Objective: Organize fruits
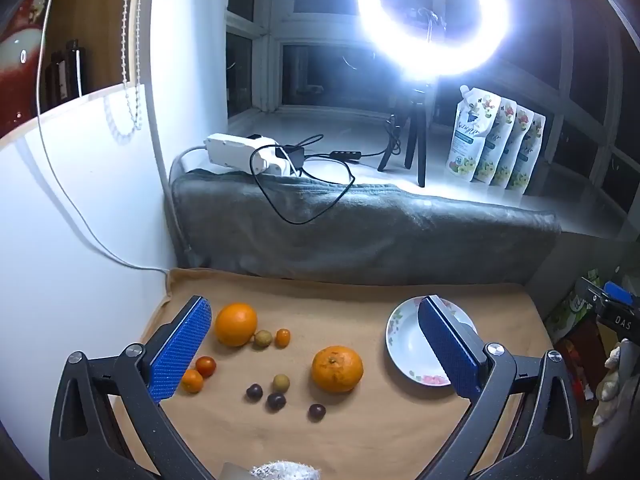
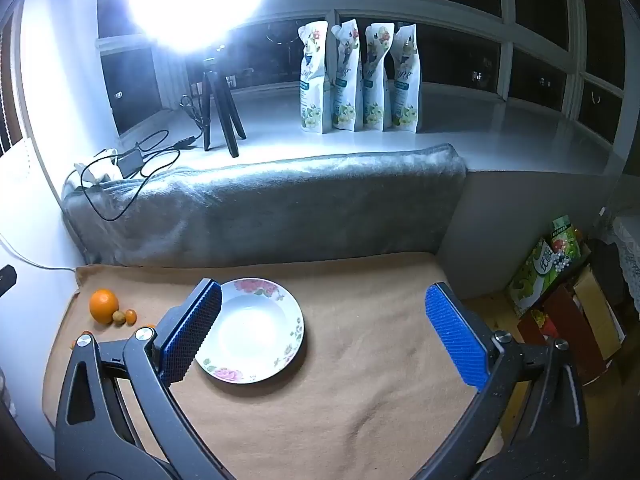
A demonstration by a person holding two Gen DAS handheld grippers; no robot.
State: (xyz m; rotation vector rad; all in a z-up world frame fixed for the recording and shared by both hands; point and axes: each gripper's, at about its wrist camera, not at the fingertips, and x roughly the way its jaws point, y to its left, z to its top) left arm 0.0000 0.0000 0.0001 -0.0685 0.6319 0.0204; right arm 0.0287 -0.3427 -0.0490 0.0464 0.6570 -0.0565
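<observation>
Fruits lie loose on the tan cloth [image 1: 360, 432]: a smooth orange [image 1: 236, 324], a knobbly mandarin [image 1: 337, 369], a red cherry tomato [image 1: 205, 366], small orange tomatoes [image 1: 283, 337], two tan longans [image 1: 281, 382] and three dark grapes [image 1: 276, 401]. A white flowered plate [image 1: 408, 352] sits bare at the right. My left gripper [image 1: 316, 336] hovers open over the fruits, gripping nothing. My right gripper [image 2: 324, 316] is open above the cloth. Its left finger overlaps the plate [image 2: 256, 332] in the picture. The orange [image 2: 104, 305] shows far left in the right wrist view.
A grey folded blanket [image 1: 360, 232] lines the back edge of the cloth. Behind it on the sill stand a ring light on a tripod [image 1: 432, 20], a power strip with cables [image 1: 248, 152] and several pouches [image 1: 496, 144]. Boxes [image 2: 560, 288] sit to the right.
</observation>
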